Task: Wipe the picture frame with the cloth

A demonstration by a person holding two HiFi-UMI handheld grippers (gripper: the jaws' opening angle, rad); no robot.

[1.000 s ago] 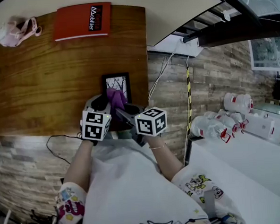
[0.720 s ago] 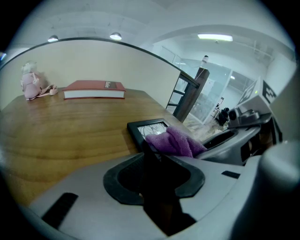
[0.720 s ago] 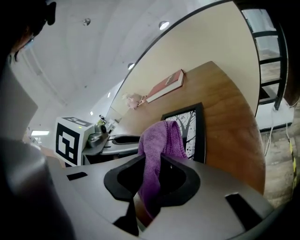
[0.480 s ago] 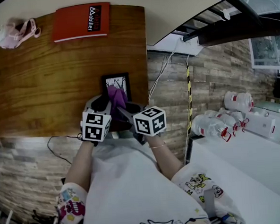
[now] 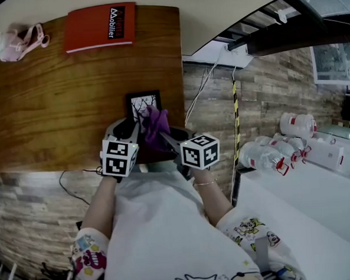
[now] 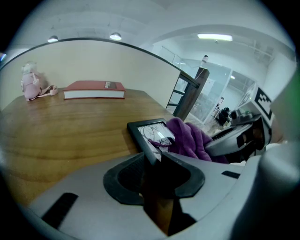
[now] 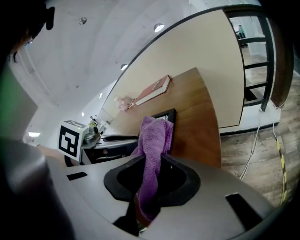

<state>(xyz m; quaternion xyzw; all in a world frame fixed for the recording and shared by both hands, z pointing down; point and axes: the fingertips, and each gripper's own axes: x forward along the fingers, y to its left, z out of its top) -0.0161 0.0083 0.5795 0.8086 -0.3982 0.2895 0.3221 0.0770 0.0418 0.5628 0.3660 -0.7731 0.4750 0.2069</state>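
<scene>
Your frame (image 5: 143, 103) sits at the near right of the counter (image 5: 54, 102). Your left gripper (image 6: 157, 161) pinches the frame's near edge between its jaws. The purple cloth (image 5: 155, 127) lies against the frame's near right part, and your right gripper (image 7: 151, 176) is clamped on the cloth's tail. At the far edge lies a red book (image 5: 100, 27), with a pink toy (image 5: 18, 39) at the far left corner.
</scene>
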